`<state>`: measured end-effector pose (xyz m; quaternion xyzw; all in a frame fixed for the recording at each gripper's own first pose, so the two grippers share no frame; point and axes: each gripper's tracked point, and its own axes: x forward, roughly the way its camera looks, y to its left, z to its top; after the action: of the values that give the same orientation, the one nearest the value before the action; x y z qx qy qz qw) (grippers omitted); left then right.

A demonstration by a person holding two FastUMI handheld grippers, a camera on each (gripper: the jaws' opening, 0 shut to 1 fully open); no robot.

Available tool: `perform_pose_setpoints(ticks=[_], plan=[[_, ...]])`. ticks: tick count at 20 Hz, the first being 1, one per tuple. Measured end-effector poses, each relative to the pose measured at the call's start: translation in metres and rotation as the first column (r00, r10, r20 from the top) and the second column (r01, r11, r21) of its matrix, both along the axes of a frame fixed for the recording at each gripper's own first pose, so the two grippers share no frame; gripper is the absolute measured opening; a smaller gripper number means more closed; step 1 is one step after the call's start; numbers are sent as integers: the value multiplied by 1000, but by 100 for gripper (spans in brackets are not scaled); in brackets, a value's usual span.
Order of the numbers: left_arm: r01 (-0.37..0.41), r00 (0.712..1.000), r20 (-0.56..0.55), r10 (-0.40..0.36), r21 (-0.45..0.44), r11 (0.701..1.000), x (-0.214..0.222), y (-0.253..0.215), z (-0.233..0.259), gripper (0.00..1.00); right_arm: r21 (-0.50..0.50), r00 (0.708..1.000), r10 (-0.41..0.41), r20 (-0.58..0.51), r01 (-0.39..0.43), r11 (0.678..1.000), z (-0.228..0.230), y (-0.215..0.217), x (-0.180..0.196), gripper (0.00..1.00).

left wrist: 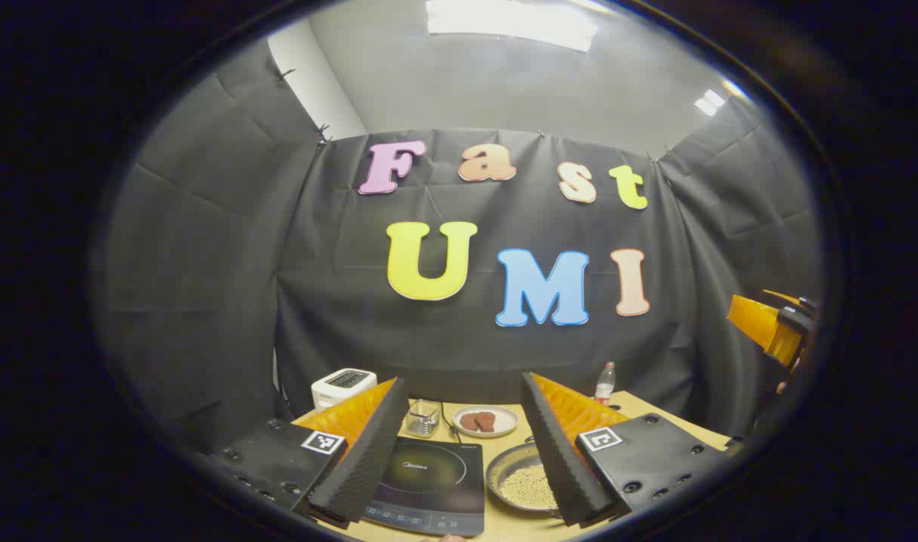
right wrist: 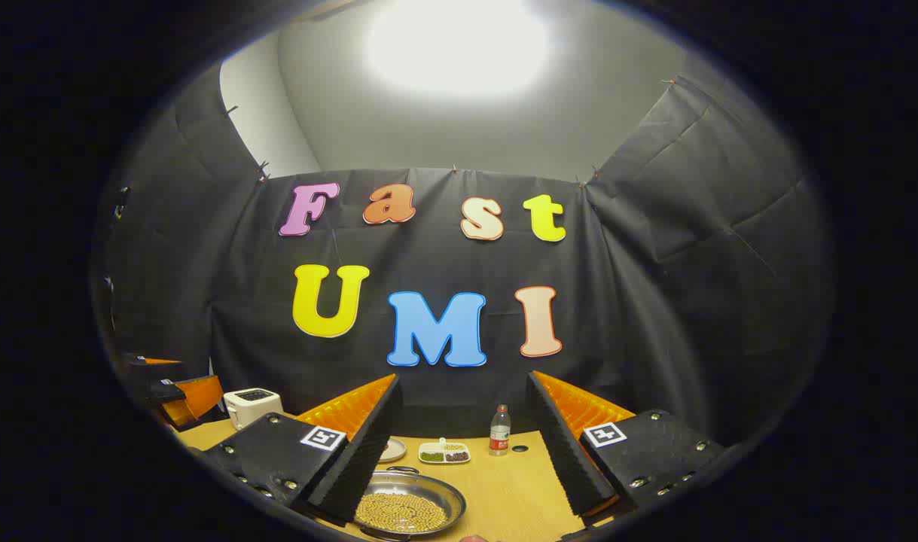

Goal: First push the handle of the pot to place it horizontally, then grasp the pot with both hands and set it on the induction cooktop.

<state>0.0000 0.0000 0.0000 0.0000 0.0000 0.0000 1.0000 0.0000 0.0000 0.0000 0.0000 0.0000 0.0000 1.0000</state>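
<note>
Pot (right wrist: 407,510), filled with grain, on the table (right wrist: 504,489) beside the cooktop (left wrist: 432,485) and not yet on it: left gripper (left wrist: 459,452) and right gripper (right wrist: 462,459) both wide and empty above, pot low between their fingers, every step apparently left.

pot (left wrist: 520,477): its right side sits behind a finger (left wrist: 560,452) of the left gripper; handle too hidden to tell how it lies.
pot (right wrist: 406,512) in the right gripper view: left rim behind a finger (right wrist: 361,459), lower rim cut by the picture's edge.
cooktop (left wrist: 428,485): left edge behind a finger, front controls blurred.
plate (left wrist: 486,421): brown food on it too small to tell.
small tray (right wrist: 444,454): contents unclear.
</note>
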Motion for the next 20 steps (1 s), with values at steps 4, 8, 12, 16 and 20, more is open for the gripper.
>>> perform_pose_setpoints(ticks=[4,8,12,16,20], plan=[[-9,1000,23,9,13,1000,-1,1,7,100,15,1000,-2,-15,2,1000,-5,-4,3,99],[-18,1000,20,18,19,1000,1,3,6,97,10,1000,-2,-26,2,1000,-8,-4,7,99],[-24,999,22,24,22,999,2,5,7,97,9,1000,6,-23,-6,1000,-6,-2,8,99],[-27,999,38,26,33,999,1,7,12,97,11,1000,8,-21,-8,1000,-7,-2,10,99],[-36,998,46,34,33,999,-2,12,16,100,12,999,29,-37,-29,1000,-13,6,13,99]])
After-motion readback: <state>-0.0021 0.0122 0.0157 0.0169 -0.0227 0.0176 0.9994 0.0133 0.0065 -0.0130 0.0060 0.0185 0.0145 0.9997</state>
